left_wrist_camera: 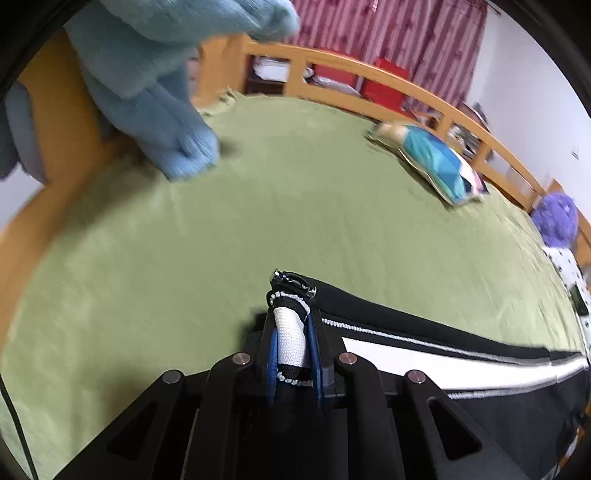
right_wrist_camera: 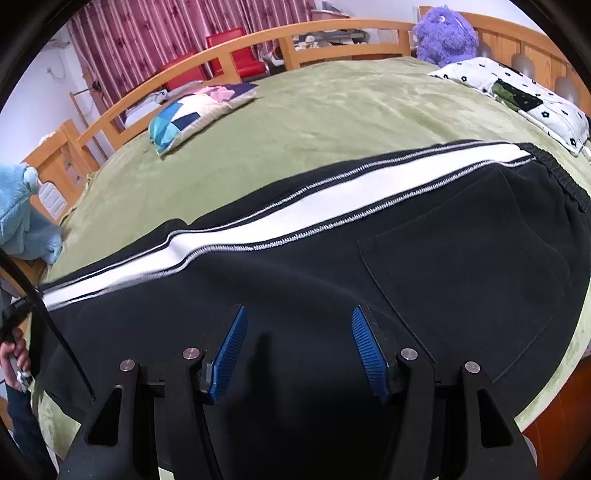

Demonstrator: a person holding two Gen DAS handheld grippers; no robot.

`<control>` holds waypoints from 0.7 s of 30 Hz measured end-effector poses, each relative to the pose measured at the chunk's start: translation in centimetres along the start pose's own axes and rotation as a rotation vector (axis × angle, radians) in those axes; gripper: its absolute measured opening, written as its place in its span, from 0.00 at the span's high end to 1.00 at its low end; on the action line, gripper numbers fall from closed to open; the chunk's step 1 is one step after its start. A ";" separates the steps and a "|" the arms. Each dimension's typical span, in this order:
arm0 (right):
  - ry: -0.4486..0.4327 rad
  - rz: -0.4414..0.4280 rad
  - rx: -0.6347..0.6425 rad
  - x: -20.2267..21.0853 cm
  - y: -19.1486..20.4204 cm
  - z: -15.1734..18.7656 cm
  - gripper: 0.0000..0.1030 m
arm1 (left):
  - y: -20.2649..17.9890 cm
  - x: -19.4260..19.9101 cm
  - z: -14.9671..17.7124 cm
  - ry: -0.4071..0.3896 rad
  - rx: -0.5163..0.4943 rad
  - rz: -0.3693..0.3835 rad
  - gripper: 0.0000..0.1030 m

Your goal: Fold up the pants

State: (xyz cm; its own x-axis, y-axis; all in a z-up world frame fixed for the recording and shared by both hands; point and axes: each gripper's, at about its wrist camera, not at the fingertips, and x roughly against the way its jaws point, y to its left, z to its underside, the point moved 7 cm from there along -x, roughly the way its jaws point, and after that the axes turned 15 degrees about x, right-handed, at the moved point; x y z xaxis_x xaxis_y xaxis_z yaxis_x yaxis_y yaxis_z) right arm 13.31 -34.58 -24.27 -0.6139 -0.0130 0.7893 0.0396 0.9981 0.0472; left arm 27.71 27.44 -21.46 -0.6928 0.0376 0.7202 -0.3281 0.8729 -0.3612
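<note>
- Black track pants with a white side stripe (right_wrist_camera: 303, 266) lie flat along the near edge of a bed covered with a green blanket (right_wrist_camera: 332, 110). The waistband sits at the right of the right wrist view; the leg runs away to the left. This layout presents the full length of the garment, which suits a lengthwise or end-to-end fold.
- The side stripe faces up and away from the near edge. The legs therefore appear already stacked one on the other, although the lower layer is hidden.
- The left claw (left_wrist_camera: 291, 347) is closed nearly all the way on the cuff end of the pants. The white knit stripe and black hem are pinched between its blue pads (left_wrist_camera: 273, 354). A grip at this end corner allows the leg end to be lifted and carried toward the waistband.
- The right claw (right_wrist_camera: 297, 350) stands about half open over the black fabric, near the back pocket seam. No cloth is visible between its pads, and it holds nothing. Whether its tips touch the fabric cannot be determined.
- A patchwork cushion (right_wrist_camera: 192, 110), a spotted pillow (right_wrist_camera: 517, 96) and a purple plush toy (right_wrist_camera: 443, 33) lie well apart from the pants.
</note>
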 end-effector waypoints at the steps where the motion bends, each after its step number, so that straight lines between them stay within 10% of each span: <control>1: -0.006 0.003 0.004 0.1 0.2 0.0 0.43 | 0.3 -0.5 -0.3 0.021 0.023 0.003 0.86; 8: -0.010 -0.013 0.044 0.7 1.3 0.6 0.43 | 0.8 -0.1 0.9 0.001 -0.007 -0.133 0.61; 12: -0.029 -0.041 0.045 1.6 2.0 1.1 0.43 | 0.3 3.7 2.1 -0.007 -0.035 -0.066 0.45; 21: -0.056 -0.113 0.018 3.2 3.4 2.2 0.43 | 3.9 11.0 9.1 0.061 0.055 0.058 0.45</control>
State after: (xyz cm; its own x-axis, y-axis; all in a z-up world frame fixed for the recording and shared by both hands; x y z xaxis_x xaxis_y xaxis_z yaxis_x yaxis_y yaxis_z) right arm 9.79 -31.10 -22.94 -0.6570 -0.1221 0.7439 -0.0457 0.9914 0.1224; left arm 12.94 26.86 -20.36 -0.6719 0.1183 0.7312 -0.3248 0.8401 -0.4344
